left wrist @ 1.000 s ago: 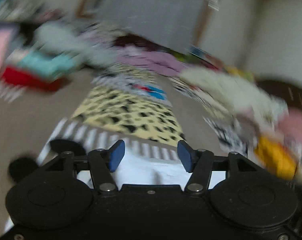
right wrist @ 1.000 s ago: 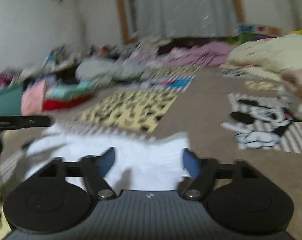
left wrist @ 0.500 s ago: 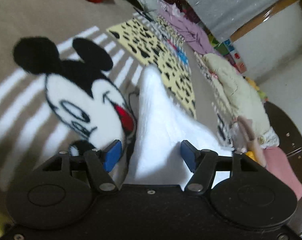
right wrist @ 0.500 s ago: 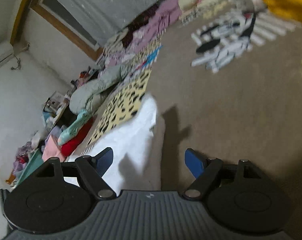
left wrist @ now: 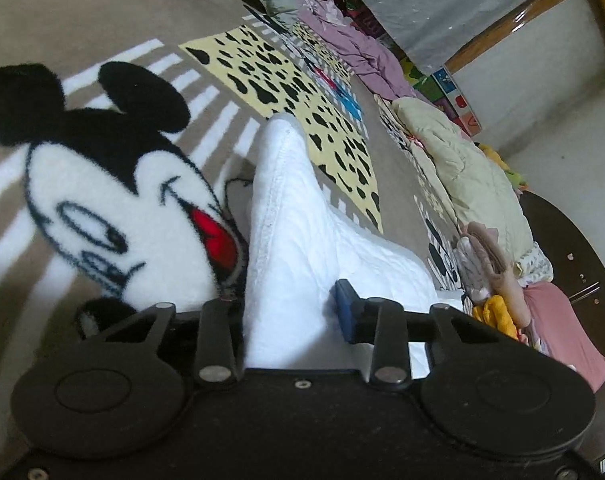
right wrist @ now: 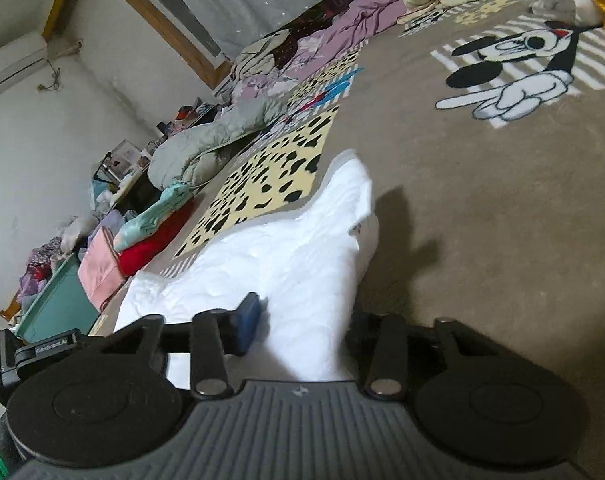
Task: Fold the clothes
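A white quilted garment (left wrist: 298, 216) lies on the brown cartoon-mouse carpet (left wrist: 102, 184). My left gripper (left wrist: 286, 312) is shut on its near left edge; the cloth rises between the fingers and only the right blue pad (left wrist: 344, 312) shows. In the right wrist view the same white garment (right wrist: 286, 256) spreads to the left, and my right gripper (right wrist: 302, 328) is shut on its near right corner, with the left blue pad (right wrist: 248, 322) pressed against the cloth. The other pad is hidden by fabric.
A yellow black-spotted patch (left wrist: 286, 80) lies beyond the garment. Folded red and teal clothes (right wrist: 154, 232), a pink item and a green bin (right wrist: 58, 304) sit left. Piles of purple and cream bedding (left wrist: 462, 168) and a dark round table (left wrist: 562, 240) stand right.
Both grippers have closed from open onto the white garment's near edge. The cloth now bunches up between each pair of fingers.
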A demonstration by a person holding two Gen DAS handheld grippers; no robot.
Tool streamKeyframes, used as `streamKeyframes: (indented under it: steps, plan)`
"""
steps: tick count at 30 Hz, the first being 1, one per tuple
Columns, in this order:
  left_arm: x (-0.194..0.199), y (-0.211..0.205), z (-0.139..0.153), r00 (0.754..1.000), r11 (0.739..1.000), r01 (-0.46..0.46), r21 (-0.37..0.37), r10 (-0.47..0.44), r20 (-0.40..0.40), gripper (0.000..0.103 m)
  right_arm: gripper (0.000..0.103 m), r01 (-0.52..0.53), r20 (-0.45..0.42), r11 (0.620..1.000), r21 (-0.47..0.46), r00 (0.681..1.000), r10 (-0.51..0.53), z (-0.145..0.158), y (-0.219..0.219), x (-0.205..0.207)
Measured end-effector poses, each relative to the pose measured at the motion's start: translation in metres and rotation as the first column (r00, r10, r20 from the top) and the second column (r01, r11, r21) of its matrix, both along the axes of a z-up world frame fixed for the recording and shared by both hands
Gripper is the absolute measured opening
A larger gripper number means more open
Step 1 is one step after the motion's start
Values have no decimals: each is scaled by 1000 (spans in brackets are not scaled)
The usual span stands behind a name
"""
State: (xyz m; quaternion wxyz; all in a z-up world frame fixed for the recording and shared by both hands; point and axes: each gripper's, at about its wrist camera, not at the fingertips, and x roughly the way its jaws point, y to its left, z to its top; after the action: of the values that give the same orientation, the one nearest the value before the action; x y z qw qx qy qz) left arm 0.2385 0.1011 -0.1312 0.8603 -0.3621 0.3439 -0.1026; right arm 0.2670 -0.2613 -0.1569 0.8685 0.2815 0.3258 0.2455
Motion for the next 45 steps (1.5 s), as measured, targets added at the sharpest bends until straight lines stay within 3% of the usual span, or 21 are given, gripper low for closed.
streamKeyframes:
  steps: [6,12,18,26,30,35,40,45]
  plan:
    - [-15,-1,15,1000,1000,3,-25,-2,27,25,31,12,12,1000,27,1000,-12,6,-5,-18]
    - [-42,-19,42,996,996,50,-68,-45,75,25,30,58,14,995,86,998,-60,20,-24,-57]
    - [-54,-59,65,985,985,138,-99,-127,114,24,30,98,91,989,109,990,-108,54,-63,-99]
    - [-31,-141,105,957,955,265,-136,-244,155,24,30,209,160,966,154,959,-233,84,-133,-146]
    - [-15,-196,132,935,929,334,-160,-305,181,24,30,280,195,937,209,927,-320,105,-187,-158]
    - [8,-281,162,907,880,410,-242,-363,215,24,30,368,253,903,222,873,-418,136,-259,-162]
    - [22,-386,175,876,815,479,-325,-422,234,24,30,471,332,853,226,786,-522,176,-349,-170]
    - [34,-493,178,842,736,539,-409,-481,244,24,30,585,382,778,230,681,-625,202,-449,-185]
